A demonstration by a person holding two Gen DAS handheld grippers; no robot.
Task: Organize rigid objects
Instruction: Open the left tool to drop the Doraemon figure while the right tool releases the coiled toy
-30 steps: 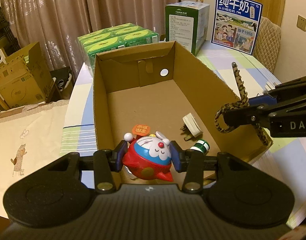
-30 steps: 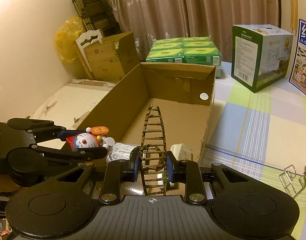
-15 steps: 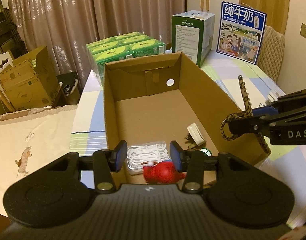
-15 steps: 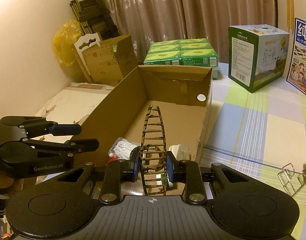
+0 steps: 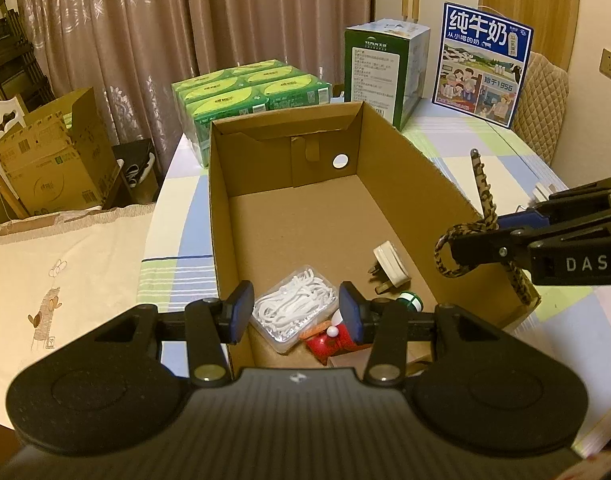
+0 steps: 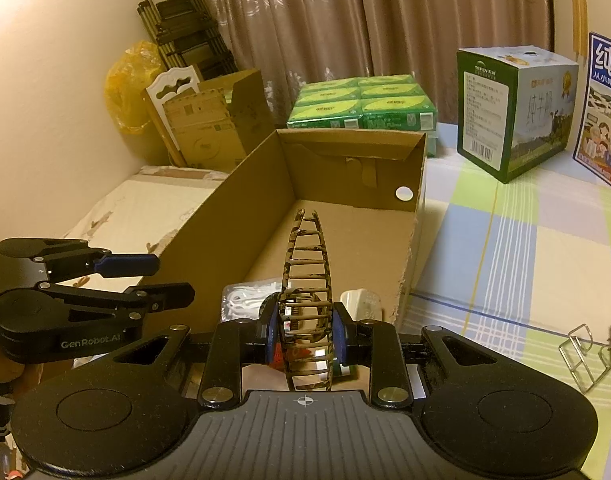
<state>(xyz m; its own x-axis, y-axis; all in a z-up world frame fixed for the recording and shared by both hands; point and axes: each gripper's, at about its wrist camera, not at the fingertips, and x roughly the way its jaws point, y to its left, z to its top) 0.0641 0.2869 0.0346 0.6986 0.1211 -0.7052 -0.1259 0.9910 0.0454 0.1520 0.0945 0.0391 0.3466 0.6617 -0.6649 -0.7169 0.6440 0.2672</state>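
An open cardboard box (image 5: 405, 148) stands on the checked tablecloth. In its near end lie a red and blue cartoon cat toy (image 5: 329, 338), a clear case of white floss picks (image 5: 293, 308), a white plug (image 5: 391, 268) and a small green and white bottle (image 5: 410, 300). My left gripper (image 5: 295, 314) hovers over that near end, open, with nothing between its pads; the toy lies below it. My right gripper (image 6: 305, 328) is shut on a leopard-patterned hair clip (image 6: 307, 248) beside the box's right wall, and the left wrist view shows the gripper (image 5: 481, 236) and the clip (image 5: 483, 188) there too.
Green tissue packs (image 5: 249, 92), a green carton (image 5: 385, 68) and a blue milk box (image 5: 485, 64) stand behind the box. A wire clip (image 6: 581, 352) lies on the table to the right. A padded chair (image 5: 541, 112) is at the far right. Cardboard boxes (image 5: 53, 152) sit on the floor at left.
My left gripper let go of the cat toy, which dropped into the near end of the box beside the floss case. The right gripper with the hair clip stayed put.
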